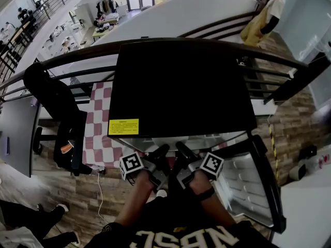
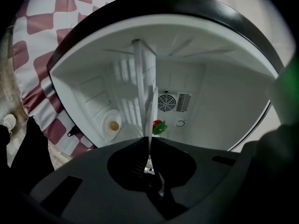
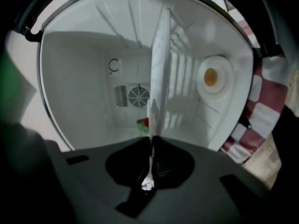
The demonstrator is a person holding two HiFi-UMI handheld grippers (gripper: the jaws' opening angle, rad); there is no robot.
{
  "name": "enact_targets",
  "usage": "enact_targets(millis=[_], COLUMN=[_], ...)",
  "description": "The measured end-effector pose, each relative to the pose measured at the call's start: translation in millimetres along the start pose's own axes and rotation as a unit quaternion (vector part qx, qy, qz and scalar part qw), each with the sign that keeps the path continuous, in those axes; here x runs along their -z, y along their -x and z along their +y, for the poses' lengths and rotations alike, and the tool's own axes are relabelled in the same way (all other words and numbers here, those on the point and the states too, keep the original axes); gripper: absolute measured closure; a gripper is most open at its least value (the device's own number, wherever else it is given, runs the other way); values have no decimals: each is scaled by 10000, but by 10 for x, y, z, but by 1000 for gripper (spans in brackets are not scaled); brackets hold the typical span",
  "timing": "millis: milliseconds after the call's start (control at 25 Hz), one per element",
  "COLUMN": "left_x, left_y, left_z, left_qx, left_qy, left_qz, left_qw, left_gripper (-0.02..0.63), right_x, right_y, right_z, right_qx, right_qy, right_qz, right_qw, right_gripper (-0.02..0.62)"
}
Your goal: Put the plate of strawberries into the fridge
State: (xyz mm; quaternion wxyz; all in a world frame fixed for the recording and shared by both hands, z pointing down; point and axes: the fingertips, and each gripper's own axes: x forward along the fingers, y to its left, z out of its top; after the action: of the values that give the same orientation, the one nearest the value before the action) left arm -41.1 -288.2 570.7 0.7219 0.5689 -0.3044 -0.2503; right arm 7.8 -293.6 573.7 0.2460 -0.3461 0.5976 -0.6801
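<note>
A small black fridge (image 1: 181,81) stands in front of me with its door (image 1: 251,190) swung open to the right. Both grippers reach into its opening side by side, the left gripper (image 1: 163,151) beside the right gripper (image 1: 180,149). In the left gripper view the white plate (image 2: 148,97) shows edge-on, pinched between the jaws of the left gripper (image 2: 149,143), with a red and green strawberry (image 2: 158,126) on it. The right gripper (image 3: 151,141) clamps the plate (image 3: 159,78) the same way, a strawberry (image 3: 142,123) beside the rim. The plate is inside the white fridge interior (image 2: 224,106).
A fan vent (image 2: 167,102) sits in the fridge's back wall and a round lamp (image 3: 212,77) on a side wall. A red-and-white checkered cloth (image 1: 95,133) covers the table left of the fridge. A black chair (image 1: 57,107) stands further left, and a curved railing (image 1: 269,56) runs behind.
</note>
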Motion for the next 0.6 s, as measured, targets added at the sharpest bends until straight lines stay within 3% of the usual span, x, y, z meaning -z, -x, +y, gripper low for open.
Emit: enact_targets(millis=[600], left_x=[-89], left_y=[-90], left_z=[7], left_qx=[7], left_qy=[28], left_qz=[-62], left_qw=[10000], left_gripper=[571], right_x=[-80], right_y=[-66], right_z=[7], right_qx=[-9], right_qy=[263], right_qz=[55], right_qw=[9996], right_gripper=[561])
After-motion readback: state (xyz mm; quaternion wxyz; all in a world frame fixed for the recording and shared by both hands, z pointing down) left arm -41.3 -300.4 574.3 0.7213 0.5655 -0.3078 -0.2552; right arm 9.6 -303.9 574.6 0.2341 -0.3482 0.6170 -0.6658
